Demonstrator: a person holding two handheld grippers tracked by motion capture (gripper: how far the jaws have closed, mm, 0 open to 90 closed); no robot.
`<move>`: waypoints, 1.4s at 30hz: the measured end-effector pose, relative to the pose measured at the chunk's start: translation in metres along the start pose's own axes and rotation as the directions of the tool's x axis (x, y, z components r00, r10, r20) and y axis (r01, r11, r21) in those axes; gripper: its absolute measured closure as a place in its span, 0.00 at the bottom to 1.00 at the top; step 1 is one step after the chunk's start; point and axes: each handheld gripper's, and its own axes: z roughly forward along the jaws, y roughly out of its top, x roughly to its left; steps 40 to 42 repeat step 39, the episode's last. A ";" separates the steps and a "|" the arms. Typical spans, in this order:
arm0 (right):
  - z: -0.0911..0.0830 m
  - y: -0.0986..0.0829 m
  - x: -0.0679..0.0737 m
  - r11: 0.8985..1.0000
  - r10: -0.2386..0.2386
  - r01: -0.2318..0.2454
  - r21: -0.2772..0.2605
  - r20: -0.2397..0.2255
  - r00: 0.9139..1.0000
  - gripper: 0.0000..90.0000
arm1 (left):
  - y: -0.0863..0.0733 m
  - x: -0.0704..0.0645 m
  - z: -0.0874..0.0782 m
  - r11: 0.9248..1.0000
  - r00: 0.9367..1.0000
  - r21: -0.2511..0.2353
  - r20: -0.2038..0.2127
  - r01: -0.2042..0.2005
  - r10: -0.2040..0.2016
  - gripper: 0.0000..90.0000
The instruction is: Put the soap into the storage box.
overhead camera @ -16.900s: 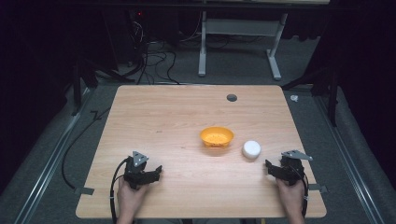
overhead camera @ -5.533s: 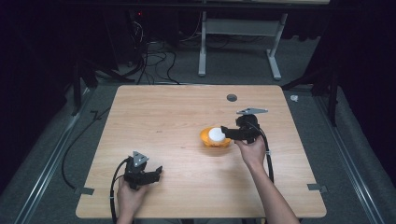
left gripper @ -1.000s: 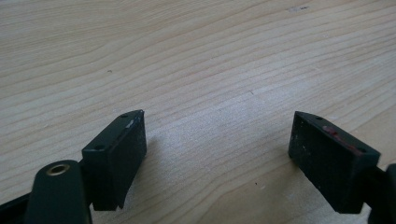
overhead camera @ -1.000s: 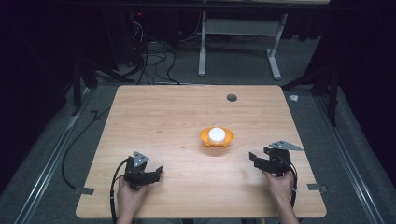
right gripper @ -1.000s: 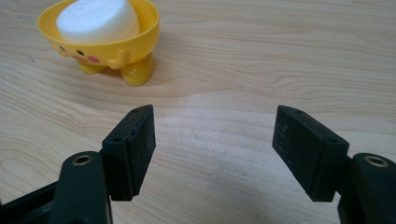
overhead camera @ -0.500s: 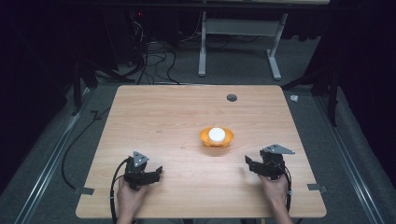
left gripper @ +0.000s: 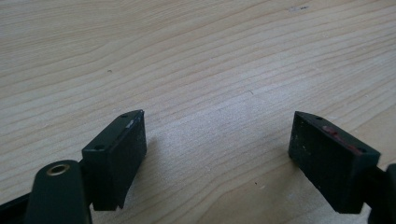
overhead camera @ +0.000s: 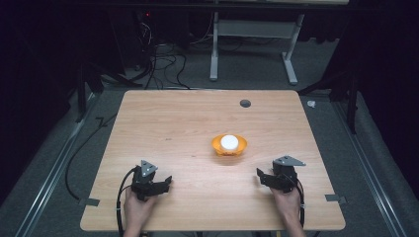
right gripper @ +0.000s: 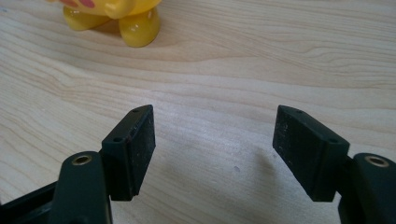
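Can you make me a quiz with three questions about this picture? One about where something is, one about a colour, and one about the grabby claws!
1. Where is the white ball?
A. in the bowl
B. on the floor
C. in the right gripper

2. What colour is the bowl?
A. blue
B. orange
C. green

3. How are the two grippers?
A. both shut tight
B. one holds the ball
C. both open, holding nothing

Answers:
1. A, since the high view shows the ball sitting inside the bowl near the middle of the table.
2. B, since the bowl's rim around the ball is orange.
3. C, since the left gripper and the right gripper each have their jaws spread wide with only bare wood between them.
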 end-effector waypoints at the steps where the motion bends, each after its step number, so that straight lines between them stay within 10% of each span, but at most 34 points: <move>1: 0.000 0.000 0.000 1.000 0.000 0.000 0.000 0.000 1.000 0.34 | 0.000 0.000 0.000 1.000 1.000 0.000 0.000 0.000 0.000 0.22; 42: 0.008 -0.006 0.008 0.998 -0.062 0.062 0.032 0.000 0.998 0.31 | 0.000 0.000 0.000 1.000 1.000 -0.001 0.000 0.000 0.000 0.22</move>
